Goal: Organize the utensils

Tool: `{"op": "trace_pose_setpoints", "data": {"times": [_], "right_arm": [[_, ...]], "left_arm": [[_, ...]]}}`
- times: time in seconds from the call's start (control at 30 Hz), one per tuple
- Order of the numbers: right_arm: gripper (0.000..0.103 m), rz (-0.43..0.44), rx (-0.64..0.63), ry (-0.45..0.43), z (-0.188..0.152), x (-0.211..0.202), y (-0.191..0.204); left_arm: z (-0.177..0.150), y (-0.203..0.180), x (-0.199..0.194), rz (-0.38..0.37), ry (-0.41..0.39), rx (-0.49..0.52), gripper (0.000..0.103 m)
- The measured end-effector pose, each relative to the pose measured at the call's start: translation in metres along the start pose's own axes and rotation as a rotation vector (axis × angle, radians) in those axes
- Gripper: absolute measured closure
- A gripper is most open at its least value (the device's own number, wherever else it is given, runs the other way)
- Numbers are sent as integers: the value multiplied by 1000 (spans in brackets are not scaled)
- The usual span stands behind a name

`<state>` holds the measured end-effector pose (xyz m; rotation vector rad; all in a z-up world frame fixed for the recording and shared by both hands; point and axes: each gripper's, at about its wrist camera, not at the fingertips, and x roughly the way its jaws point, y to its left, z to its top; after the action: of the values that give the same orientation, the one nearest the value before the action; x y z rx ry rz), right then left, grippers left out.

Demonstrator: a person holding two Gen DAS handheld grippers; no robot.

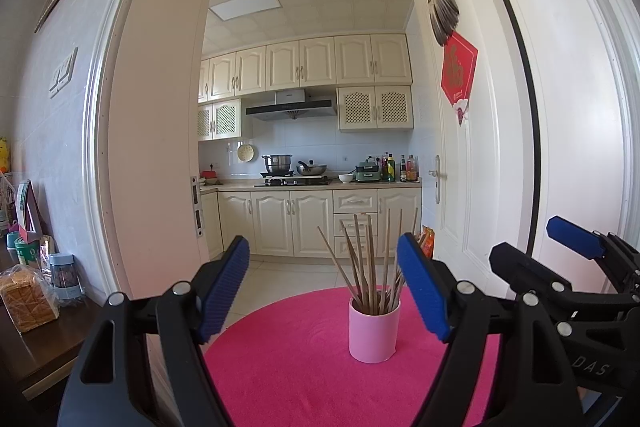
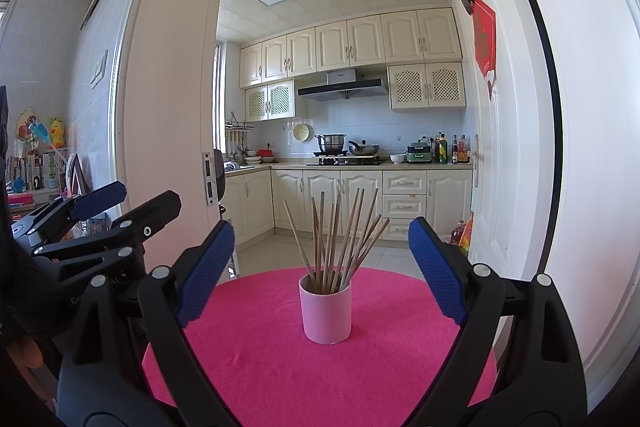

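**While both tongs are hanging open, the chopsticks are sitting gathered**

As the left tongs (image 1: 324, 287) and right tongs (image 2: 320, 271) are hovering wide open and gripping nothing, the chopsticks (image 2: 336, 243) are standing fanned inside the pink cup (image 2: 326, 311), mid-worktop (image 2: 280, 367) on its pink cover. Nothing is lying loose, so little seems left to do.

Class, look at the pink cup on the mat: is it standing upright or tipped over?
Upright. The pink cup stands on its base on the pink mat, mouth upward, with the chopsticks fanning out of its top.
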<state>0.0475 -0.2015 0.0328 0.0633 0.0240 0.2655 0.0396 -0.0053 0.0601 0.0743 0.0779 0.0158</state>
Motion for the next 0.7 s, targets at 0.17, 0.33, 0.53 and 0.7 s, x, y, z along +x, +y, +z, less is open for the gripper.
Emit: {"op": "trace_pose_setpoints", "data": {"times": [0.17,0.33,0.53,0.7], "right_arm": [[16,0,0,1,0,0,0],[16,1,2,2,0,0,1],[16,2,3,7,-1,1,2],[16,2,5,12,-2,2,2]], "left_arm": [[0,0,0,2,-3,2,28],[0,0,0,3,-2,2,28],[0,0,-1,4,2,3,28],[0,-1,-1,4,5,2,28]]}}
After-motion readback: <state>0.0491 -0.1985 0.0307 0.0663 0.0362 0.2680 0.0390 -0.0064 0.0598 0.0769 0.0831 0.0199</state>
